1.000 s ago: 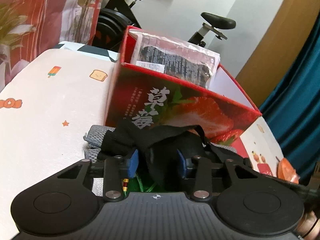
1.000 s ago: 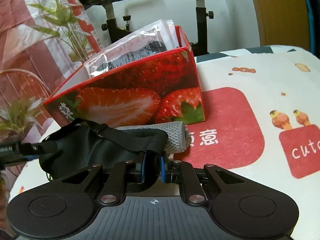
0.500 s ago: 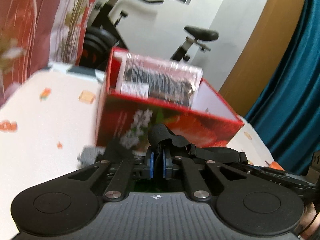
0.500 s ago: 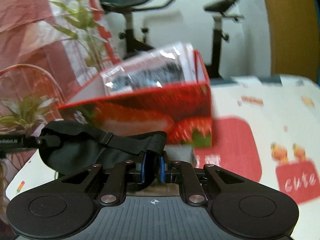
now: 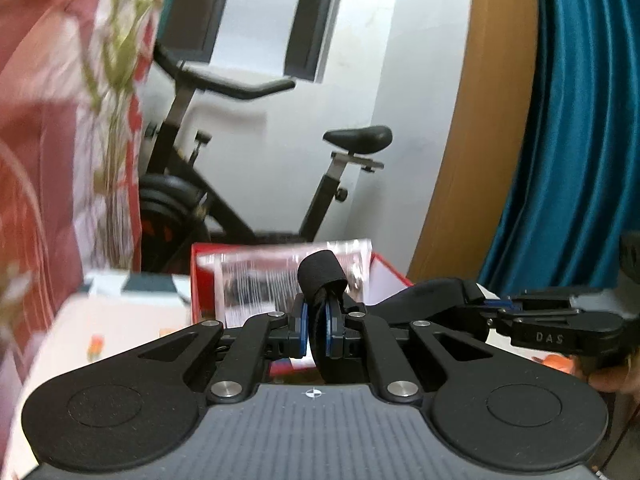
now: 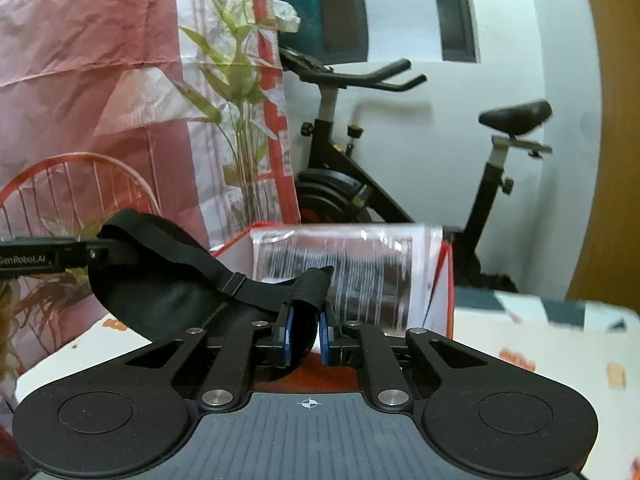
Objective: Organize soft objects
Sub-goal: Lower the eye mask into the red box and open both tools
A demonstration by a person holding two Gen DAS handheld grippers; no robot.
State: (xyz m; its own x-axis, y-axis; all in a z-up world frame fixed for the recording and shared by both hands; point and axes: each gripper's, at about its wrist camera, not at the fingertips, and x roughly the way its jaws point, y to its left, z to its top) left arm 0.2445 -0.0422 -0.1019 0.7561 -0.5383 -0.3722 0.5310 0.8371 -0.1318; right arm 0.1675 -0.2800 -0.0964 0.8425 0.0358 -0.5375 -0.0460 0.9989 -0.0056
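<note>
A black fabric piece with a strap (image 6: 160, 280) hangs stretched in the air between my two grippers. My left gripper (image 5: 316, 312) is shut on a loop of its strap (image 5: 320, 272), which sticks up above the blue pads. My right gripper (image 6: 306, 320) is shut on the other end, where the strap folds over. Each view shows the other gripper: the right gripper (image 5: 486, 304) at the right edge, the left gripper (image 6: 96, 254) at the left edge. Behind and below stands the red strawberry box (image 5: 200, 280) (image 6: 446, 280) with a clear plastic packet (image 6: 360, 272) upright inside.
An exercise bike (image 6: 360, 184) stands behind the table by the white wall. A teal curtain (image 5: 580, 160) and a wooden panel (image 5: 480, 120) are on the right, a red flowered drape (image 6: 80, 80) on the left. The printed tablecloth (image 6: 540, 352) lies below. A hand (image 5: 616, 376) grips the right tool.
The left jaws closed on the black strap. Both grippers rose with the black fabric piece, so the box sank low in both views and the grey cloth dropped out of sight.
</note>
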